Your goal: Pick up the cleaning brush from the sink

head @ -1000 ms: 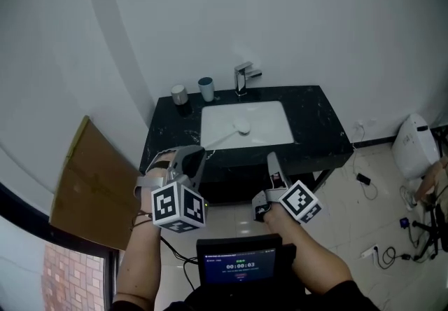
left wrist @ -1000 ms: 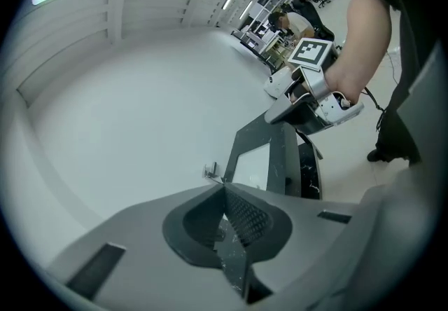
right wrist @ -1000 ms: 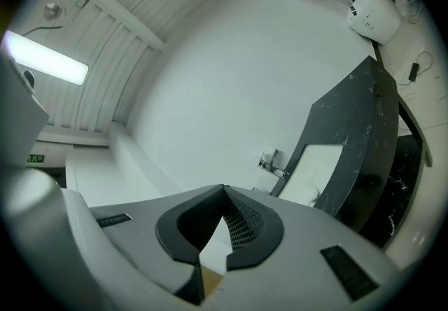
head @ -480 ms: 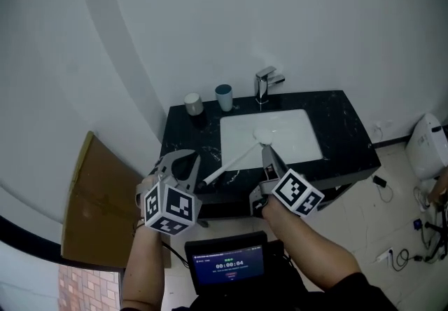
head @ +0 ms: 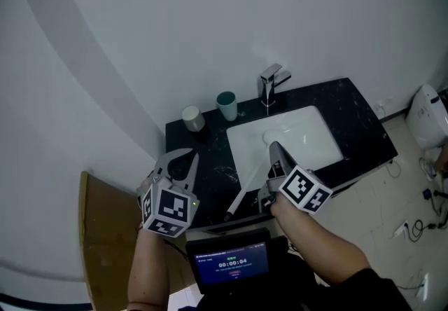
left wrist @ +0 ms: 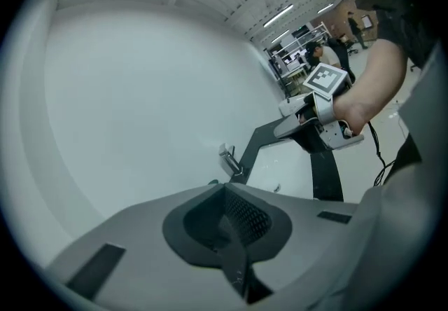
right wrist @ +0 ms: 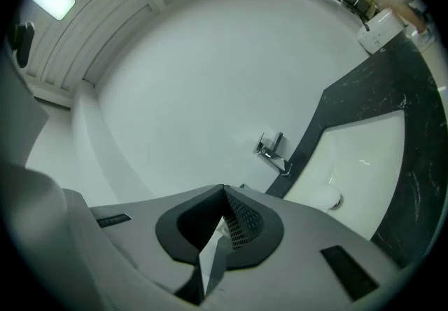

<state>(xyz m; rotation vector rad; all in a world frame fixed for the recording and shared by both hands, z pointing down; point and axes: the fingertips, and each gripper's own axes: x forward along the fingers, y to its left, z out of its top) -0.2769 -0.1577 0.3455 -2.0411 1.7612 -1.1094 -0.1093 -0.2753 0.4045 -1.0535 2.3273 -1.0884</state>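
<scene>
While I look down at the black counter, the cleaning brush lies slanted across it. Its white head end is toward the white sink, and its handle comes over the front edge of the counter, with the dark tip pointing toward me.

The brush lies between my two tongs, much closer to the right one. My right tongs are over the front part of the sink, just to the right of the handle, and they hide the head end. I cannot tell if they touch the brush. In the right gripper view these tongs are closed together with nothing between them.

My left tongs are over the left part of the counter, apart from the handle. In the left gripper view they are also closed together and empty.

Behind the sink stands the faucet. To its left there are a teal cup and a grey cup.
</scene>
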